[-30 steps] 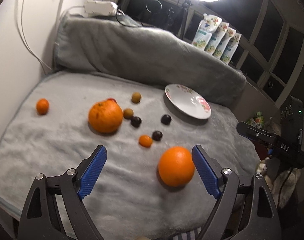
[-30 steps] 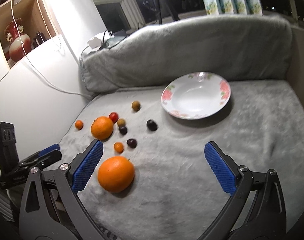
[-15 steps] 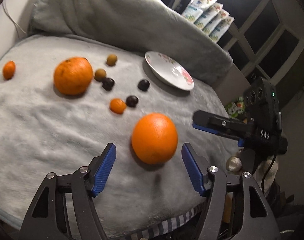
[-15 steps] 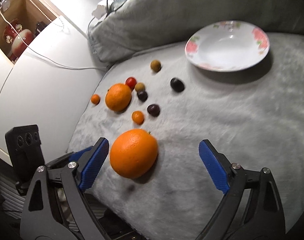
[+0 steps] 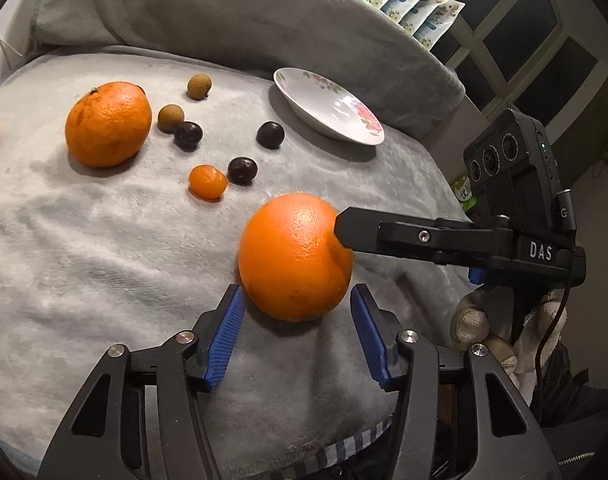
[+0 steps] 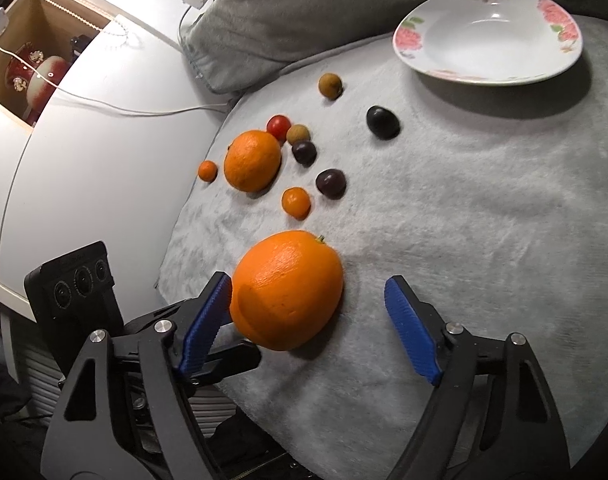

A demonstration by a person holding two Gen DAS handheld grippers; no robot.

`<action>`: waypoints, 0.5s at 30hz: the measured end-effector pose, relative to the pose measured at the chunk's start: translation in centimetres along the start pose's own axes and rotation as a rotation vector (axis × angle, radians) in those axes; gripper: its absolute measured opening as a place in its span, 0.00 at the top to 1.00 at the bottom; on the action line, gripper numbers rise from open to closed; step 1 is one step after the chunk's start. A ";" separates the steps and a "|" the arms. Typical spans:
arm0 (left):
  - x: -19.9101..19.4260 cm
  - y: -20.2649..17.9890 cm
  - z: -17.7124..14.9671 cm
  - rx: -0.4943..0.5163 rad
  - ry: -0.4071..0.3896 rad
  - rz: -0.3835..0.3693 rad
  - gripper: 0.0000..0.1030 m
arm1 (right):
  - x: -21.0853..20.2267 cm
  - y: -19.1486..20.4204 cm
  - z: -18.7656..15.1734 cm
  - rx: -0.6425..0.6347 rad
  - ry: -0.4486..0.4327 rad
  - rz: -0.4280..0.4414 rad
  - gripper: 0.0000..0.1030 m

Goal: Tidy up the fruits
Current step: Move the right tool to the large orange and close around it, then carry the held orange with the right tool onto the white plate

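Left wrist view: the left hand-held gripper (image 5: 297, 330) is closing, its blue pads either side of the near half of a large orange (image 5: 295, 257); the left pad (image 5: 225, 338) sits at the fruit's lower edge, the right pad stands just clear, so no firm grip is shown. The right hand-held gripper (image 6: 308, 322) is also closing around the same orange (image 6: 286, 289), left pad (image 6: 204, 322) touching or nearly touching the peel, right pad well apart from it. That orange lies on a grey blanket (image 5: 83, 248) near its front edge. Farther back lie a second big orange (image 5: 107, 124), a small mandarin (image 5: 207, 182), three dark round fruits, two brown longans, a red tomato (image 6: 278, 127) and another mandarin (image 6: 207, 171) by the left edge. A flowered plate (image 6: 488, 36) stands toward the back right corner, nothing in it. A gloved hand (image 5: 484, 332) carries the right tool.
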State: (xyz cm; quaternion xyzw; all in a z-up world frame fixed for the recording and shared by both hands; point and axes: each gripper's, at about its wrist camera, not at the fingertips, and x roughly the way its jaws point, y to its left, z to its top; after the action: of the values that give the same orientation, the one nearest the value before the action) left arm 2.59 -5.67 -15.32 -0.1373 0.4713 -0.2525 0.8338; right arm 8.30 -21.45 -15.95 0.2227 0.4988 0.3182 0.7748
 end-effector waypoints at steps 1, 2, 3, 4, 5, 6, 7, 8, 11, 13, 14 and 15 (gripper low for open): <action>0.1 0.0 0.0 0.000 0.003 -0.001 0.49 | 0.2 0.1 0.1 -0.004 0.004 0.002 0.21; 0.2 0.1 0.0 0.000 0.006 0.000 0.50 | 0.3 0.2 0.1 -0.008 0.008 0.005 0.21; 0.3 0.1 0.1 0.000 0.009 0.002 0.51 | 0.4 0.3 0.1 -0.011 0.011 0.008 0.21; 0.4 0.0 0.1 0.000 0.010 0.001 0.51 | 0.5 0.4 0.2 -0.015 0.015 0.010 0.21; 0.4 0.0 0.1 0.001 0.010 0.001 0.51 | 0.6 0.4 0.2 -0.016 0.018 0.011 0.21; 0.4 0.0 0.1 0.003 0.009 0.002 0.51 | 0.7 0.5 0.3 -0.017 0.021 0.013 0.23; 0.4 0.0 0.1 0.004 0.008 0.002 0.50 | 0.8 0.4 0.3 -0.017 0.025 0.016 0.24; 0.4 0.0 0.1 0.003 0.008 0.000 0.50 | 1.0 0.4 0.4 -0.016 0.030 0.019 0.27; 0.4 0.1 0.2 0.000 0.008 -0.003 0.50 | 1.5 0.4 0.4 -0.013 0.042 0.026 0.29; 0.5 0.1 0.3 0.001 0.007 0.000 0.50 | 1.8 0.4 0.4 -0.013 0.049 0.036 0.31; 0.5 0.1 0.2 0.003 0.007 0.003 0.50 | 1.9 0.4 0.4 -0.012 0.053 0.041 0.32; 0.5 0.0 0.2 0.004 0.007 0.004 0.50 | 1.9 0.5 0.4 -0.013 0.050 0.037 0.32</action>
State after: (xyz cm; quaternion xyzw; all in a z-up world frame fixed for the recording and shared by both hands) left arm 3.04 -5.94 -15.61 -0.1336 0.4742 -0.2522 0.8329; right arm 9.11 -19.73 -16.66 0.2188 0.5117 0.3415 0.7574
